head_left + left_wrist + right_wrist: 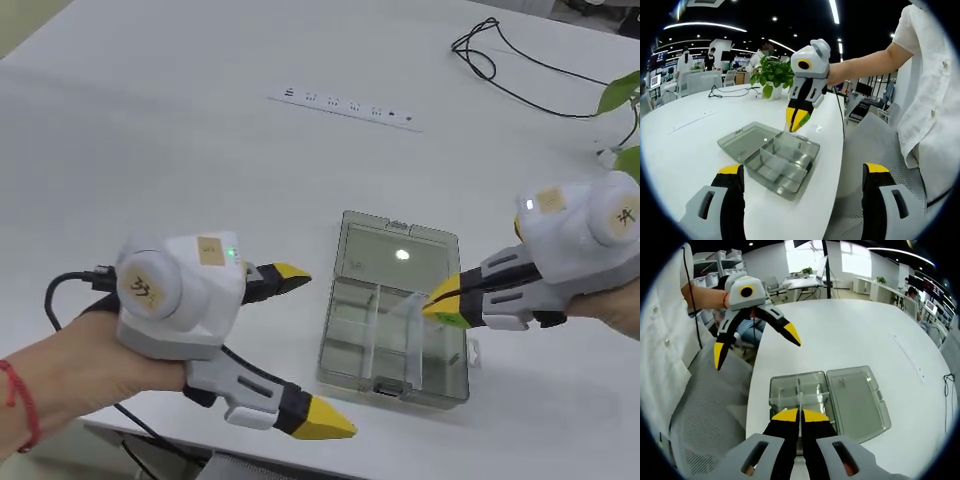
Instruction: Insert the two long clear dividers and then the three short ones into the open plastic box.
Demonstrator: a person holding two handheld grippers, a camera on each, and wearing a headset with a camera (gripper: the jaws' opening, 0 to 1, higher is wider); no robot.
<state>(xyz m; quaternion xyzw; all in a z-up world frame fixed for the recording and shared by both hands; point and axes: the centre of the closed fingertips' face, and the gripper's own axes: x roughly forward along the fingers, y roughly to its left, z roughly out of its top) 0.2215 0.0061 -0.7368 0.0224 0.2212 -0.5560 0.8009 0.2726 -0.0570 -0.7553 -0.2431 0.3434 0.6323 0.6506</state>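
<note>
The right gripper (447, 302) is hanging over the box (335, 352), its jaws pressed together on a clear divider (413, 340). In the right gripper view the yellow jaw tips are nearly meeting, with the thin edge of the divider pinched between them and reaching down towards the middle of the box. The divider is standing upright, with its lower part inside the box walls; whether it is sitting in a slot cannot be told.

The box is lying open on the white table (200, 150), near the edge closest to the person, and its lid (400, 250) is lying flat on the far side. Clear partitions are already splitting the inside into compartments, but their number is hard to make out.

The left gripper (310, 348) is hovering just left of the box and apart from it. Its jaws are spread wide and gripping nothing, one tip pointing towards the box wall and the other hanging past the near table edge.

Farther back on the table, a white power strip (345, 105) is lying well away from the box. A black cable (500, 62) is curling near the far right corner, beside the leaves of a plant (622, 95).
</note>
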